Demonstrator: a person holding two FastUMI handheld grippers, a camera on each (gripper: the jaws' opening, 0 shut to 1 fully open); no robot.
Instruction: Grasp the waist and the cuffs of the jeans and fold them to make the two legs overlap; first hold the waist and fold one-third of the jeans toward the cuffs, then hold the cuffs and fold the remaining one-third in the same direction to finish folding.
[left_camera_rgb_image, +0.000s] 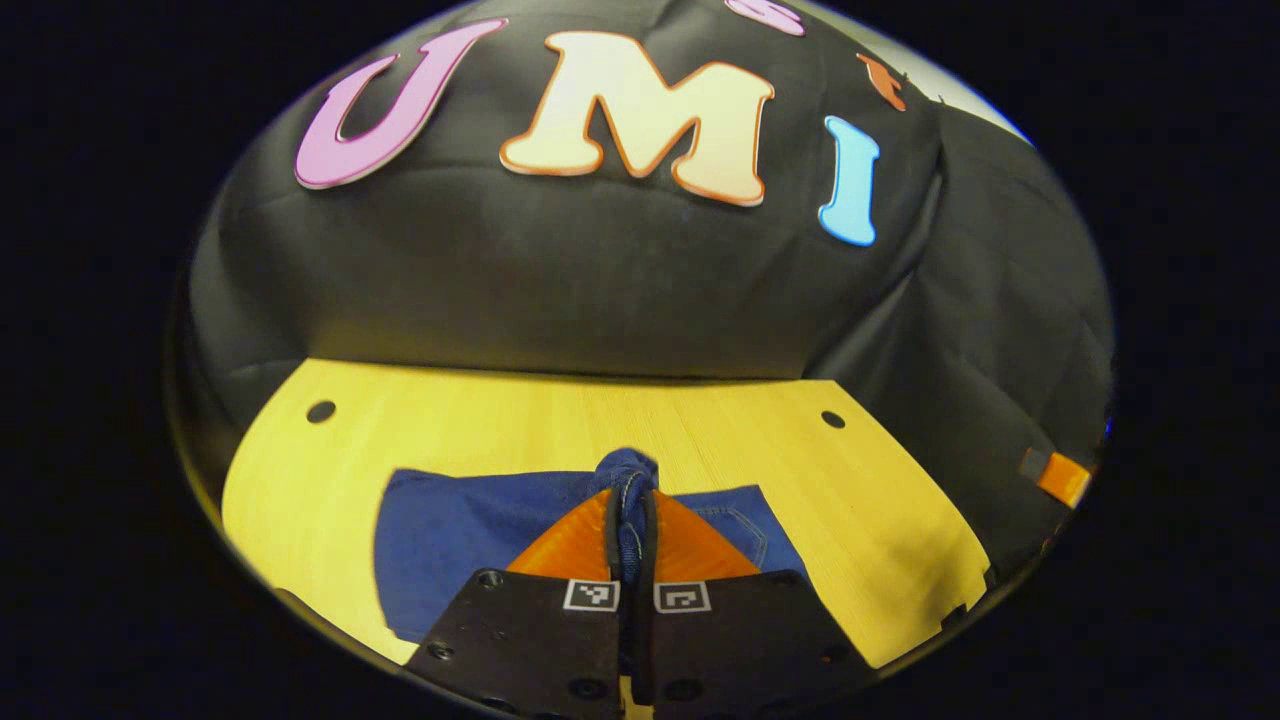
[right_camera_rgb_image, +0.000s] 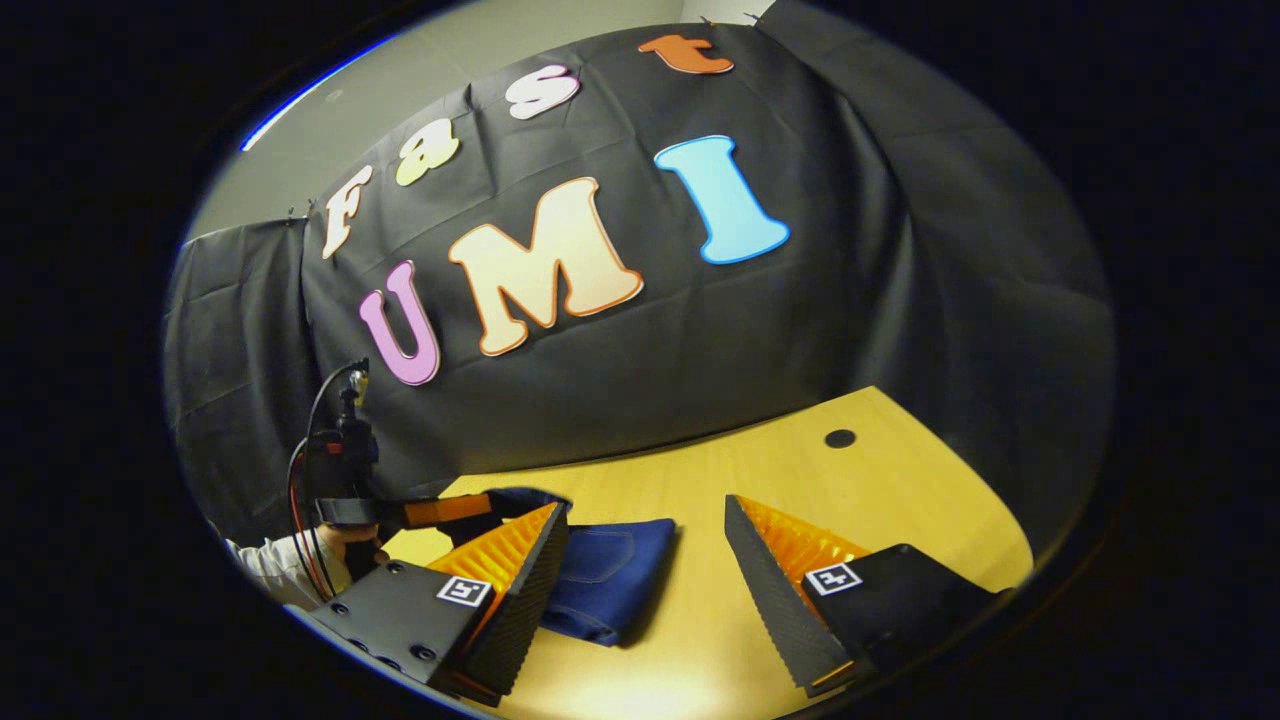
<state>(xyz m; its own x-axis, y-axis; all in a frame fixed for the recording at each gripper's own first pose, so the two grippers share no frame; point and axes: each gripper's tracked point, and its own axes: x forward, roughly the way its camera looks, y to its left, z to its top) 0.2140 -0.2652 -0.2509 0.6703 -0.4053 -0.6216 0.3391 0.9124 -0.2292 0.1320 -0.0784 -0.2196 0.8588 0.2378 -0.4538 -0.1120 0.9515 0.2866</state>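
The blue jeans (left_camera_rgb_image: 460, 540) lie folded on the yellow wooden table (left_camera_rgb_image: 480, 420). My left gripper (left_camera_rgb_image: 632, 495) is shut on a bunched edge of the jeans, lifted a little above the folded stack; I cannot tell whether it is the waist or the cuffs. In the right gripper view the folded jeans (right_camera_rgb_image: 605, 580) lie just left of centre on the table (right_camera_rgb_image: 800, 470). My right gripper (right_camera_rgb_image: 645, 535) stands open beside them with nothing between its fingers. The left gripper (right_camera_rgb_image: 450, 512) shows at the left of that view, held by a hand (right_camera_rgb_image: 350, 540) and reaching over the jeans.
Round holes (left_camera_rgb_image: 321, 411) (left_camera_rgb_image: 833, 419) mark the table's far corners, and one hole (right_camera_rgb_image: 840, 438) shows in the right gripper view. Black cloth walls the booth behind and to the sides. A cable (right_camera_rgb_image: 305, 470) hangs from the left gripper's handle.
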